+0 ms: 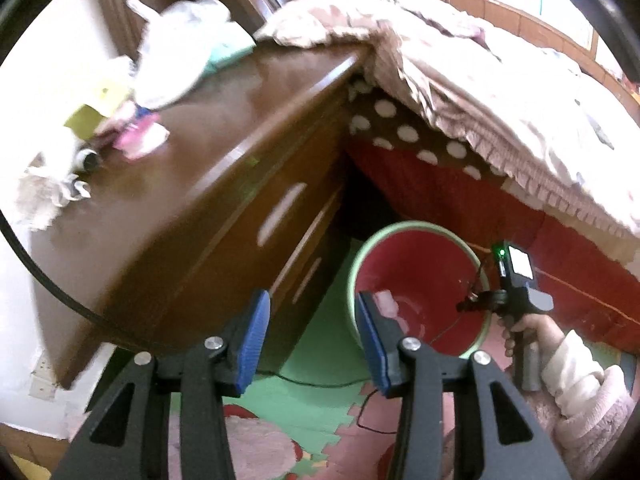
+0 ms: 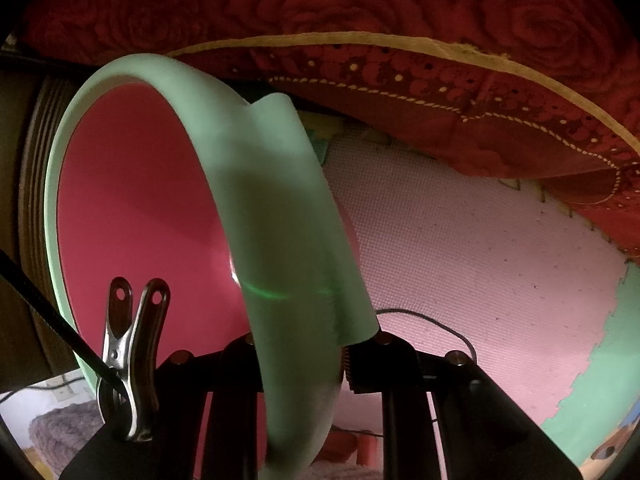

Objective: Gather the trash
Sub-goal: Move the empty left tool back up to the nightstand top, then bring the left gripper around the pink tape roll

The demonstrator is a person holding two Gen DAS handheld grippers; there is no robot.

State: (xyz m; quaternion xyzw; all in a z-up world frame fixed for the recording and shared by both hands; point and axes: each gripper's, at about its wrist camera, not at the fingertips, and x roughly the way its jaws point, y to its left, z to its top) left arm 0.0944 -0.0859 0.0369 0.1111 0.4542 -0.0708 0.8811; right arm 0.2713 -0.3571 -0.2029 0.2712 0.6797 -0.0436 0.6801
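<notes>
A bin (image 1: 424,280), red inside with a pale green rim, stands on the floor between the nightstand and the bed. A pale scrap (image 1: 385,300) lies inside it. My left gripper (image 1: 313,304) hangs open above the floor in front of the bin, nothing between its blue pads (image 1: 256,340). A hand holds my right gripper (image 1: 516,280) at the bin's right edge. In the right wrist view that gripper (image 2: 298,344) is shut on the bin's green rim (image 2: 280,208). Trash lies blurred on the nightstand: crumpled white paper (image 1: 180,56), a pink wrapper (image 1: 142,138), a yellow piece (image 1: 96,112).
The brown nightstand (image 1: 208,184) with drawers fills the left. A bed with a frilled quilt (image 1: 500,92) and a red skirt (image 1: 480,208) overhangs the bin. Foam floor mats (image 1: 320,360) and a thin black cable (image 1: 320,382) lie below. A black cord (image 1: 36,272) crosses the left.
</notes>
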